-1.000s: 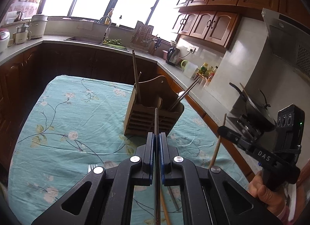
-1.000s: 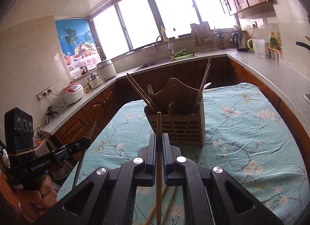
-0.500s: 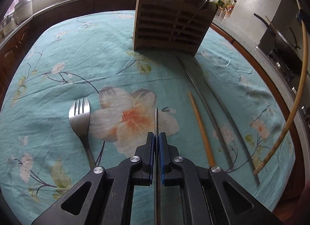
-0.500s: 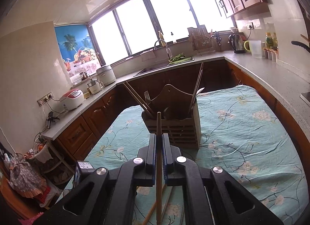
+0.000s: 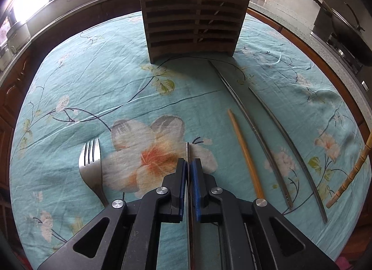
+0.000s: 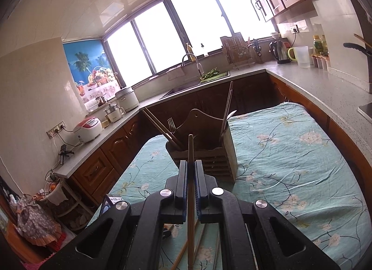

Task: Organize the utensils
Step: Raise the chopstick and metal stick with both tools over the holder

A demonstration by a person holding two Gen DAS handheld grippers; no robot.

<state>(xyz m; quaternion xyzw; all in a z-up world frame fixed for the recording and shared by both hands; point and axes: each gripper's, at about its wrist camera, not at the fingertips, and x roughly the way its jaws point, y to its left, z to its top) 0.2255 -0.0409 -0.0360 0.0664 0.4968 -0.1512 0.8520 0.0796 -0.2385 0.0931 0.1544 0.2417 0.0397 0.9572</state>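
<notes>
My left gripper [image 5: 188, 161] is shut on a thin metal chopstick [image 5: 187, 151] and hangs low over the floral tablecloth [image 5: 93, 79]. A fork [image 5: 90, 167] lies to its left. A wooden chopstick [image 5: 245, 153] and two metal chopsticks [image 5: 246, 116] lie to its right. The slatted wooden utensil holder [image 5: 193, 25] stands at the far side. My right gripper [image 6: 190, 165] is shut on a wooden chopstick [image 6: 190, 149], held upright just in front of the holder [image 6: 209, 160], which has chopsticks, a fork and a spoon in it.
A bamboo-style stick [image 5: 351, 172] shows at the right edge of the left wrist view. Counters ring the table, with a sink [image 6: 186, 86], a kettle [image 6: 280, 52], rice cookers [image 6: 89, 128] and a wok [image 5: 346, 30] on the stove.
My left gripper has tipped down from facing the holder to facing the tablecloth, and has moved a little closer to the holder. My right gripper has barely moved.
</notes>
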